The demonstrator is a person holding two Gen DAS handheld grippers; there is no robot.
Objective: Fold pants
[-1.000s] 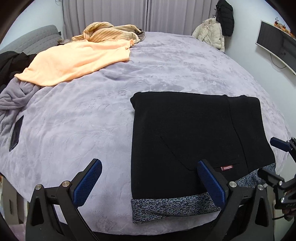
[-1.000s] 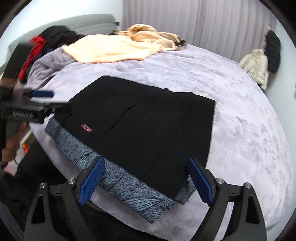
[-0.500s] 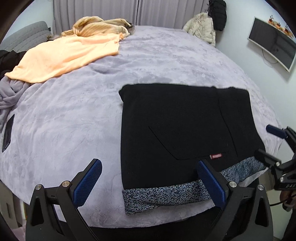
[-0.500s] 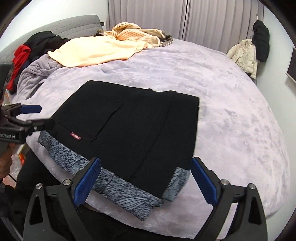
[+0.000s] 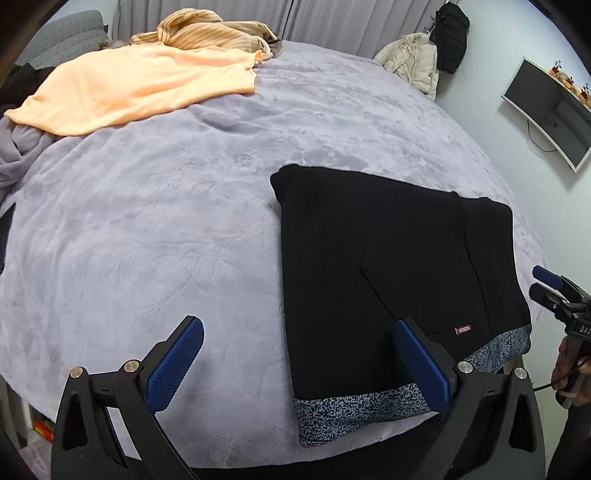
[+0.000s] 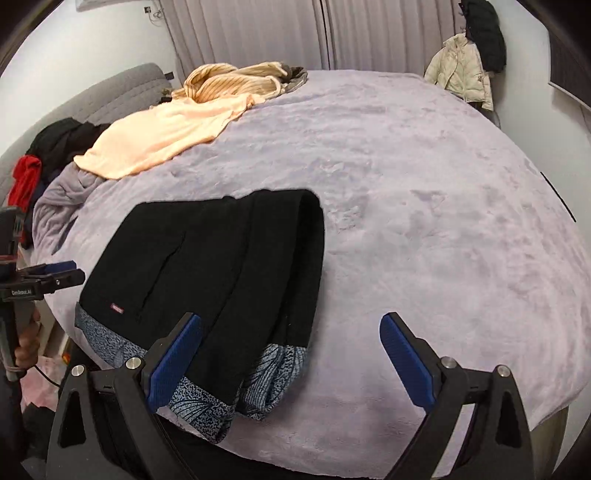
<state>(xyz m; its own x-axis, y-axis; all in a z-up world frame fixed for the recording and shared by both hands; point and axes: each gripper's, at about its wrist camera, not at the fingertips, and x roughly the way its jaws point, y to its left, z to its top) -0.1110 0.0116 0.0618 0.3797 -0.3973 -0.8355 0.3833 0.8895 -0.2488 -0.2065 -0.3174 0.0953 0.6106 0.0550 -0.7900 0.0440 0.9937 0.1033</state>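
Below the left wrist camera, the left gripper [image 5: 295, 360] stands released, its blue-padded jaws spread wide with nothing clamped. The folded black fleece pants with a speckled blue-grey lining band [image 5: 388, 280] lie flat on the lilac plush bed cover [image 5: 166, 221], close to the bed's near edge. The gripper's right finger [image 5: 421, 365] overlaps the near part of the pants in the picture, beside a small red label [image 5: 463, 329]; whether it touches the cloth cannot be told. Its left finger [image 5: 173, 362] hangs over bare cover, apart from the pants. Far behind the pants lie a peach-orange shirt [image 5: 129, 85] and a tan striped garment [image 5: 210, 33]. To the right of the pants, the right gripper [image 5: 550, 284] shows at the frame's edge, carried by a hand [image 5: 567, 369].

From the right wrist view, the right gripper [image 6: 291, 356] is likewise released; its jaws have just been opening and hold nothing. Its left finger [image 6: 173, 358] overlaps the near edge of the pants [image 6: 221, 266], while the right finger [image 6: 406, 362] is over bare cover [image 6: 424, 184], well apart from them. Left of the pants, the left gripper [image 6: 55, 275] appears, with part of a hand [image 6: 27, 339] below it. A cream puffer jacket [image 6: 461, 70] hangs far beyond the pants.
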